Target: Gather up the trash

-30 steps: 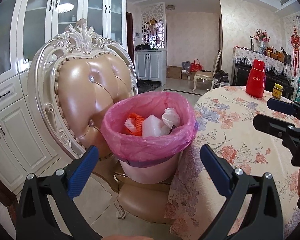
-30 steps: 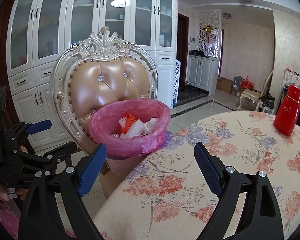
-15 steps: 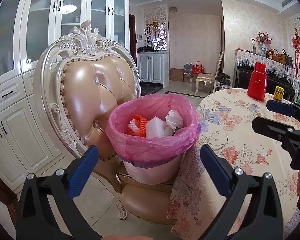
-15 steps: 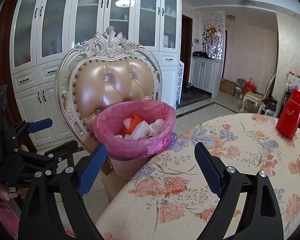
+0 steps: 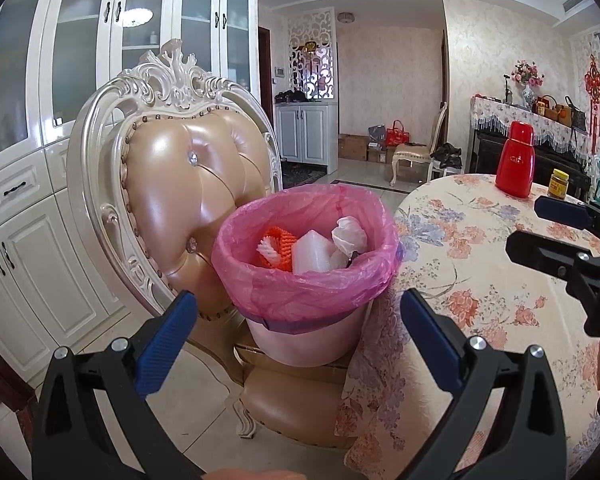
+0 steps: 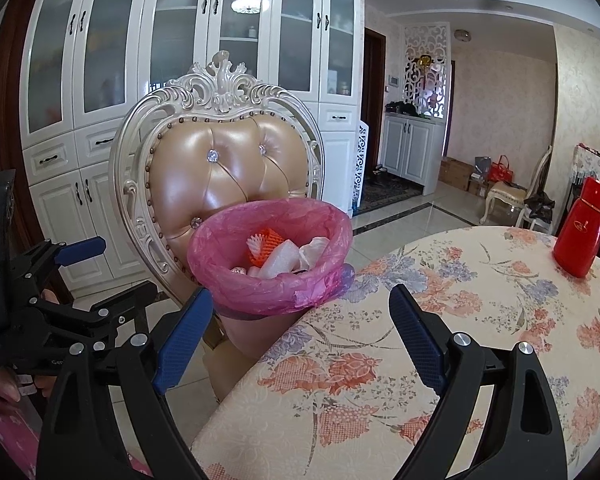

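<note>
A pink bin with a pink bag liner (image 5: 304, 280) stands on the seat of an ornate chair, beside the table; it also shows in the right wrist view (image 6: 272, 284). Inside lie an orange foam net (image 5: 278, 250), a white foam piece (image 5: 312, 252) and crumpled white paper (image 5: 350, 232). My left gripper (image 5: 296, 320) is open and empty, a little in front of the bin. My right gripper (image 6: 298, 320) is open and empty over the table edge, just right of the bin. Each gripper shows in the other's view, the right (image 5: 560, 240) and the left (image 6: 76, 272).
The ornate chair (image 5: 188, 196) with a tan leather back stands behind the bin. The round table with a floral cloth (image 6: 440, 340) is to the right, with a red thermos (image 5: 514, 164) and a small jar (image 5: 559, 184) at its far side. White cabinets (image 6: 140, 80) line the wall.
Both grippers have drawn back a little and shifted left, so the bin and chair sit further right and look slightly smaller. Both stay open.
</note>
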Tool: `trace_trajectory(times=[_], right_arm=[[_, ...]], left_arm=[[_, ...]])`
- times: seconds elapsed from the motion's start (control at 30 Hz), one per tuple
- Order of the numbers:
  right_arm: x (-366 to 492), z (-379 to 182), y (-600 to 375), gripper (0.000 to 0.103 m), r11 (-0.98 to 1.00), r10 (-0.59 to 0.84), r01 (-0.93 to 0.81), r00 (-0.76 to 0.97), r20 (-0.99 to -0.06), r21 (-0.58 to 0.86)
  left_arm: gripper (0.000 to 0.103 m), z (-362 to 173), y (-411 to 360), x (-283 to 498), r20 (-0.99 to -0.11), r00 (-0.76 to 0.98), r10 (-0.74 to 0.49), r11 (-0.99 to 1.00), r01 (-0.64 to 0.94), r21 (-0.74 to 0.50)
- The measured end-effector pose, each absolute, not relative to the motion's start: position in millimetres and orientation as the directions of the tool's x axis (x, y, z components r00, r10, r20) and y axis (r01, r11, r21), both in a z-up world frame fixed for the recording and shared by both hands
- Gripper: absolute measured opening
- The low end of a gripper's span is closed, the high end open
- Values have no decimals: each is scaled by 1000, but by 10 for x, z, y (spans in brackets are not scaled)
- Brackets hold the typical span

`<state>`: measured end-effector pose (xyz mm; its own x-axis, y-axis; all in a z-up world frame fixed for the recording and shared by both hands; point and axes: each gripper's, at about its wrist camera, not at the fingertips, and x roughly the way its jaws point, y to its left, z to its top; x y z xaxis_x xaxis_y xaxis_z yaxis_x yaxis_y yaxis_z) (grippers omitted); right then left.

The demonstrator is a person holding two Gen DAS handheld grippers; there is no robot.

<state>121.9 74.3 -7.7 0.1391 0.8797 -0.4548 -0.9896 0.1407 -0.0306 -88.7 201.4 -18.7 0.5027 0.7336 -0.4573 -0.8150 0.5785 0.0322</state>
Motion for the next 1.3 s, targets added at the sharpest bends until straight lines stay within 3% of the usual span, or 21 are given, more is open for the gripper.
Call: trace_trajectory(times=[1.3], right_arm=[[1209,-98,741,84,138,879,-990,138,-457,-35]], left_arm=[[98,-221,2028,-898,-455,495,740,573,-818,41]])
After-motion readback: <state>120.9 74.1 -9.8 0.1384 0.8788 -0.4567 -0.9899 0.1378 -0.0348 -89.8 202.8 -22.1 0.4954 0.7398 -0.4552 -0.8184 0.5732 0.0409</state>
